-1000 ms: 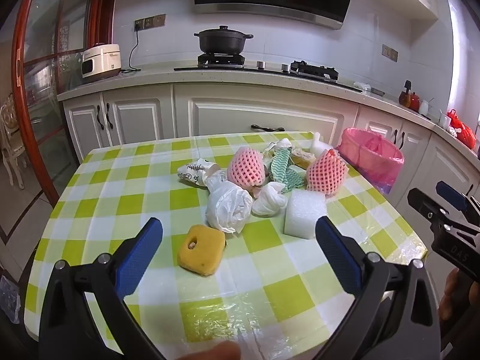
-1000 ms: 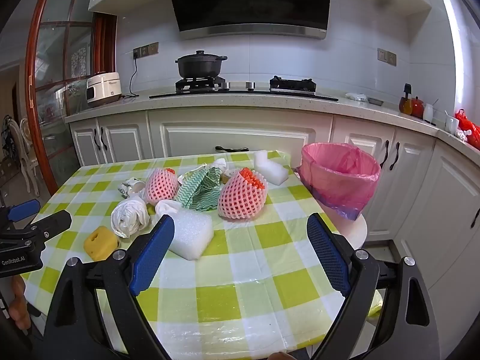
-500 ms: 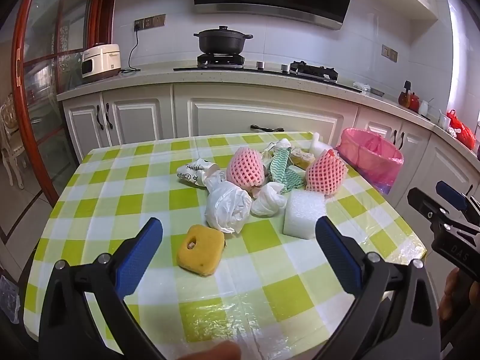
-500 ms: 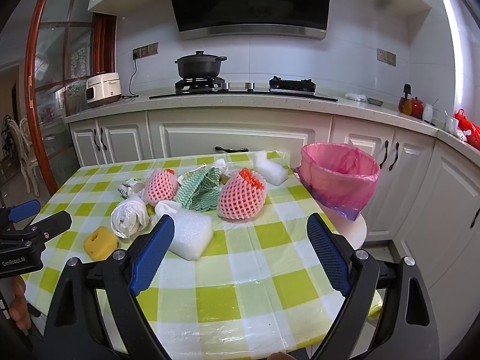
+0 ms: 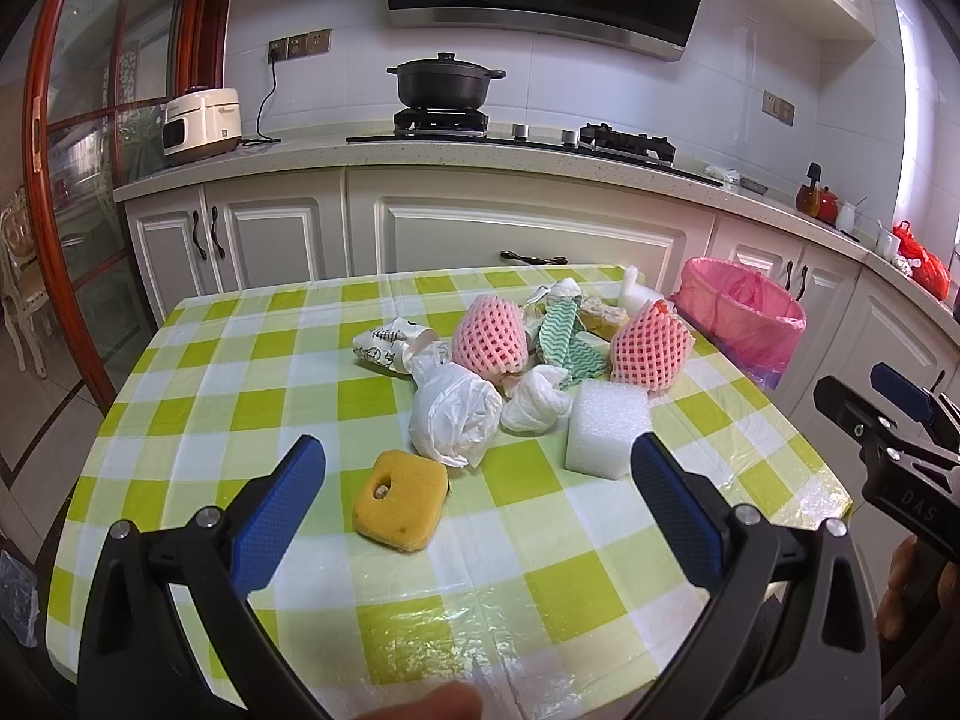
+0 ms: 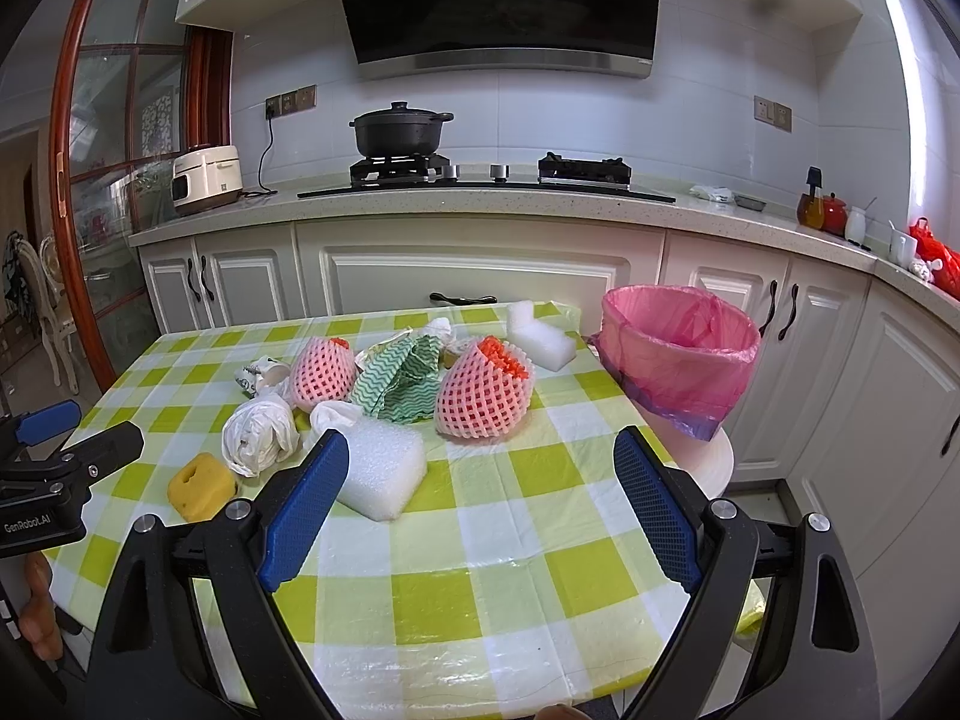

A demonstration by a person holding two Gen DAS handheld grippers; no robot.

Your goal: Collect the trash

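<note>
A heap of trash lies mid-table: a yellow sponge (image 5: pixel 401 507) (image 6: pixel 200 486), a white foam block (image 5: pixel 607 429) (image 6: pixel 379 468), a knotted white plastic bag (image 5: pixel 454 418) (image 6: pixel 259 433), two pink foam fruit nets (image 5: pixel 491 336) (image 6: pixel 485 389), a green zigzag cloth (image 6: pixel 401 384) and crumpled paper (image 5: pixel 536 402). A bin with a pink bag liner (image 5: pixel 743 312) (image 6: pixel 678 354) stands off the table's right edge. My left gripper (image 5: pixel 477 471) is open and empty, above the near table edge before the sponge. My right gripper (image 6: pixel 480 462) is open and empty, near the foam block.
The table wears a green-and-white checked cloth (image 5: pixel 240 396). White kitchen cabinets (image 5: pixel 510 228) run behind it, with a black pot (image 5: pixel 444 81) on the stove and a rice cooker (image 5: pixel 201 123) at left. A glass door with a red frame (image 5: pixel 54 180) stands left.
</note>
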